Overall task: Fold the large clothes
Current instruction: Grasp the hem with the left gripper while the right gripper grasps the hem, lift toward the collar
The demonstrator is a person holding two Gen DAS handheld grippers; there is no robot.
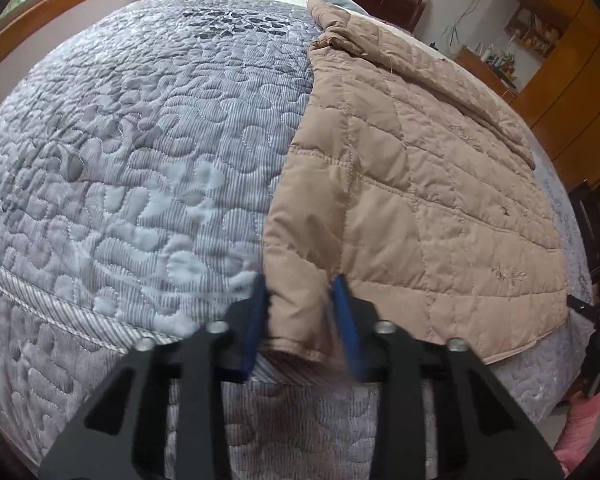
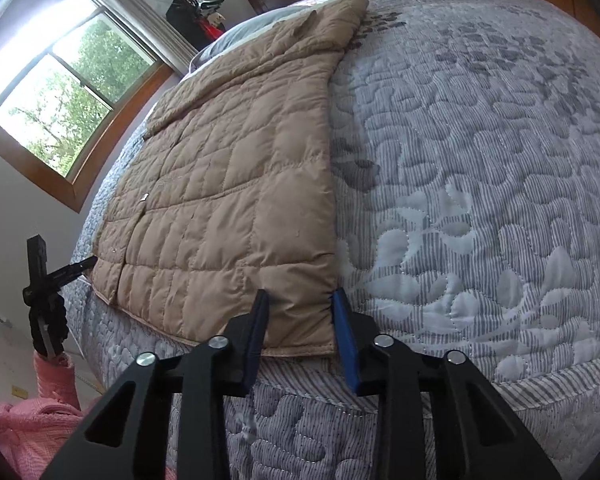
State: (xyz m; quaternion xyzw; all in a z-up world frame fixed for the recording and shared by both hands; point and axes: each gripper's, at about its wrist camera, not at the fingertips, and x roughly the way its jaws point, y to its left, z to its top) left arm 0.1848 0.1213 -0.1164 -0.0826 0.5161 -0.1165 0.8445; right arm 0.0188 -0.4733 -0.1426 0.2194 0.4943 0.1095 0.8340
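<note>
Quilted tan jacket (image 1: 412,184) lies flat on the bed (image 1: 132,168), hem at the near edge. Your left tongs (image 1: 302,304) and right tongs (image 2: 300,312) each pinch a hem corner; next, lift both together and fold toward the collar.

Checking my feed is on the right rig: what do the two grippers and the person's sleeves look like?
Both the left gripper and right gripper match: matte black angular fingers with triangular cut-outs, silver round bolt heads and blue pads on the inner faces. No cables show. The person wears a pink knit sleeve.
</note>
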